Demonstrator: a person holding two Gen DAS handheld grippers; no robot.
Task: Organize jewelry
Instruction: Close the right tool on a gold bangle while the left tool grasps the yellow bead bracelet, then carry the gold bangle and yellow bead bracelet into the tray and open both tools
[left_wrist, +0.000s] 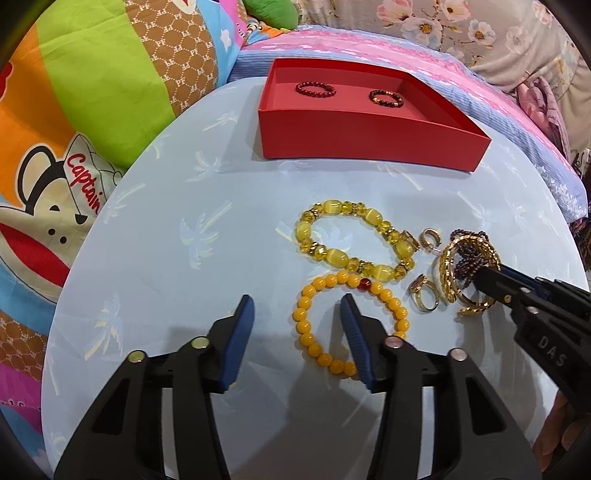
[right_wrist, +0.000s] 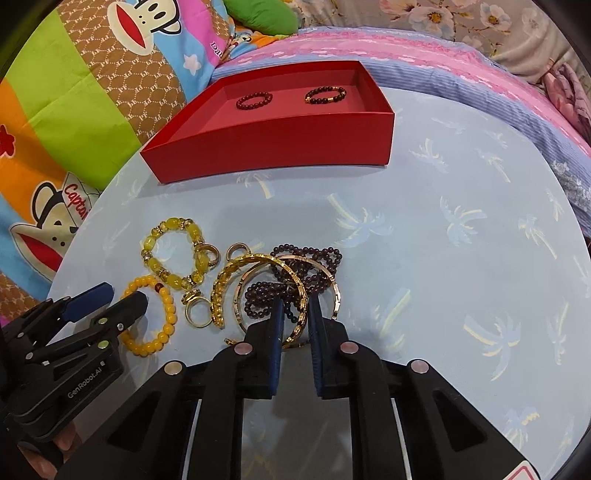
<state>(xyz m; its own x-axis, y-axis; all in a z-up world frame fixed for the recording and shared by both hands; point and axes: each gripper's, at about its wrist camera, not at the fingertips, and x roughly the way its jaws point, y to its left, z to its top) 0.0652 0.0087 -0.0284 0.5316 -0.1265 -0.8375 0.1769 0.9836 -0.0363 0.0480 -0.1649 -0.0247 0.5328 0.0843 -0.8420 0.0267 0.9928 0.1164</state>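
Round table (left_wrist: 155, 258), pale blue cloth with palm-tree print, bedding and cartoon-print pillows behind it.

Red box (left_wrist: 369, 142), open-topped, sat at the far side of the table. Inside, on its floor, two small dark bead bracelets lay apart: a dark red bracelet (left_wrist: 315, 89) to the left, a dark bracelet with gold beads (left_wrist: 386, 98) to the right.

Loose jewelry lay in a cluster nearer the middle. Leftmost, an orange bead bracelet (left_wrist: 314, 295) with one dark red bead; just beyond it and touching, a yellow chunky bracelet (left_wrist: 325, 254). To their right were gold rings (left_wrist: 424, 299), small, close to the bracelets. Further right was a heap: gold bangles (right_wrist: 225, 291) overlapping one another, with a dark purple bead strand (right_wrist: 314, 254) tangled through them.

Left gripper (left_wrist: 297, 306): jaws partly open, nothing pinched. Its right finger stood over the hollow of the orange bead bracelet, its left finger outside the ring over bare cloth; whether either touched a bead, could not tell.

Right gripper (right_wrist: 297, 310): jaws drawn narrow, closed over a gold bangle rim and the dark bead strand at the near edge of the heap. A hand (right_wrist: 44, 454) was partly visible under the left tool.
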